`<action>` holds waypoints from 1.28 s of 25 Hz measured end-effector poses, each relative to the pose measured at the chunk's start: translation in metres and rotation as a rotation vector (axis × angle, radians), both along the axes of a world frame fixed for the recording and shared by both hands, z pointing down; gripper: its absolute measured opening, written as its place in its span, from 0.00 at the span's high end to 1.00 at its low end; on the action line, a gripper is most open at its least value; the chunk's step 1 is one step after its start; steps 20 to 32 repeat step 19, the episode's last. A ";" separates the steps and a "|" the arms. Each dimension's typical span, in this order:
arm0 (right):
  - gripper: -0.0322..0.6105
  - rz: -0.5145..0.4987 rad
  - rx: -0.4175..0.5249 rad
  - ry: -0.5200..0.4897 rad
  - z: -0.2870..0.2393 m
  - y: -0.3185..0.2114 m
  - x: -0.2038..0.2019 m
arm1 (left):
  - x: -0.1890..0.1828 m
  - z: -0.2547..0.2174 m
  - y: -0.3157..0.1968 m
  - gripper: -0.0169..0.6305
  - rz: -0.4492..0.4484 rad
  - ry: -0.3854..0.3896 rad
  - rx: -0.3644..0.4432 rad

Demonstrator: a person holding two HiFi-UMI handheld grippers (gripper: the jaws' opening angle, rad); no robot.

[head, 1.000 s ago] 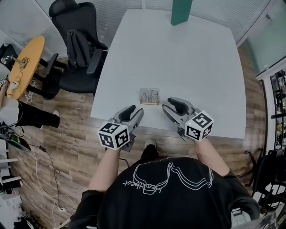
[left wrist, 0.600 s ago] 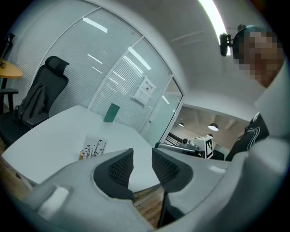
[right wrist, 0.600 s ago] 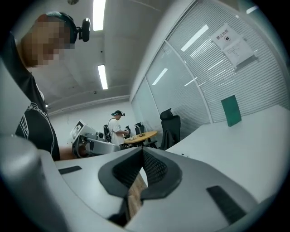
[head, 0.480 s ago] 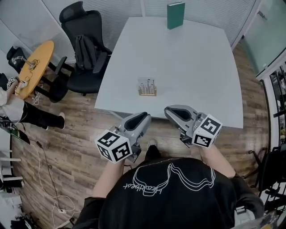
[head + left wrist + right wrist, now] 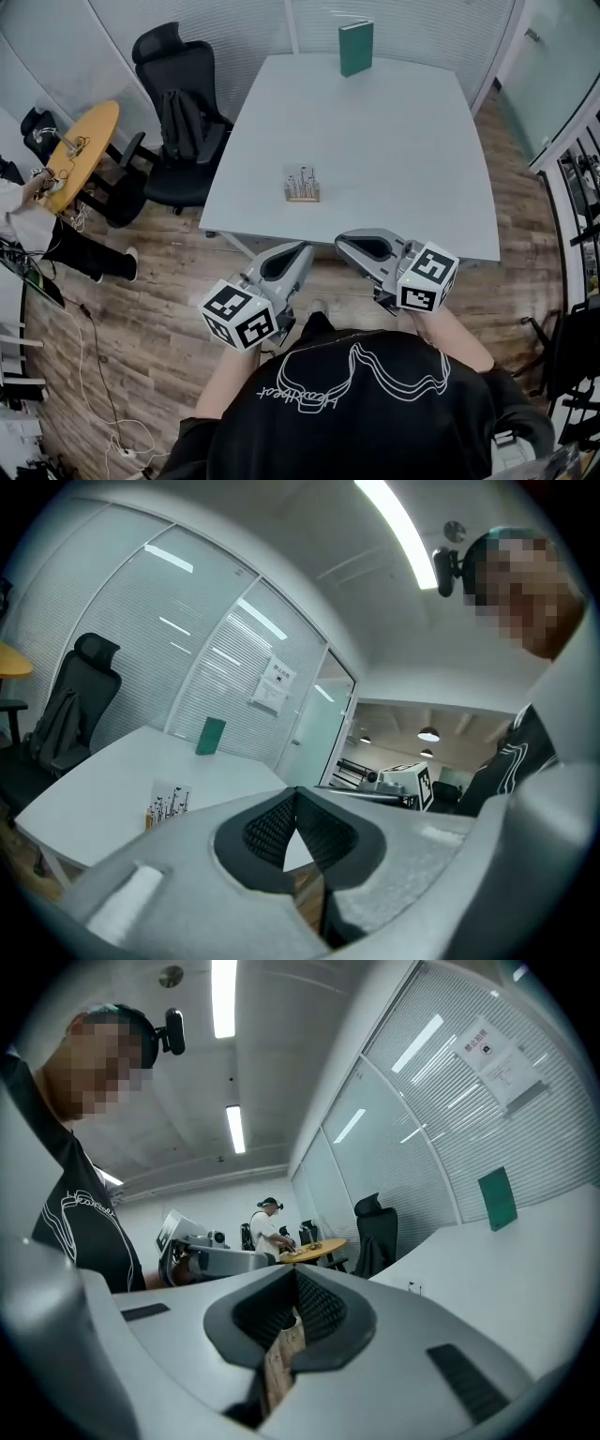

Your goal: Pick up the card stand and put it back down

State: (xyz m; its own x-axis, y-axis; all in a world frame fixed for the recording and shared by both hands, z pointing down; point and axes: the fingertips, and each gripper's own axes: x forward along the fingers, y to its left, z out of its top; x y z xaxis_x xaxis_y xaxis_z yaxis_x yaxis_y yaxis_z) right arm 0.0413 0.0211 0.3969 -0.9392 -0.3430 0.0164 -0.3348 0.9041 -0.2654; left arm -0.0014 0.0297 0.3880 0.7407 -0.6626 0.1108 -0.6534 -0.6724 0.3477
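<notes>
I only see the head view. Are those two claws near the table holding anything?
Observer: No. The left gripper has just closed its jaws in its own view, pads together, nothing between them.
Operator: And the other one?
Observer: The right gripper is shut and empty too.
Operator: Who is beside the round table?
Observer: The right gripper view shows a person standing at it.

The table [image 5: 403,131] is smooth matt white; the card stand [image 5: 302,186] has a pale wood base; at eight o'clock, wood-grain plank floor [image 5: 141,309].
</notes>
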 end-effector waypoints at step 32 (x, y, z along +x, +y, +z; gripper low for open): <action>0.94 -0.011 -0.002 -0.028 -0.007 0.031 0.028 | 0.022 -0.006 0.031 0.95 -0.038 0.002 0.015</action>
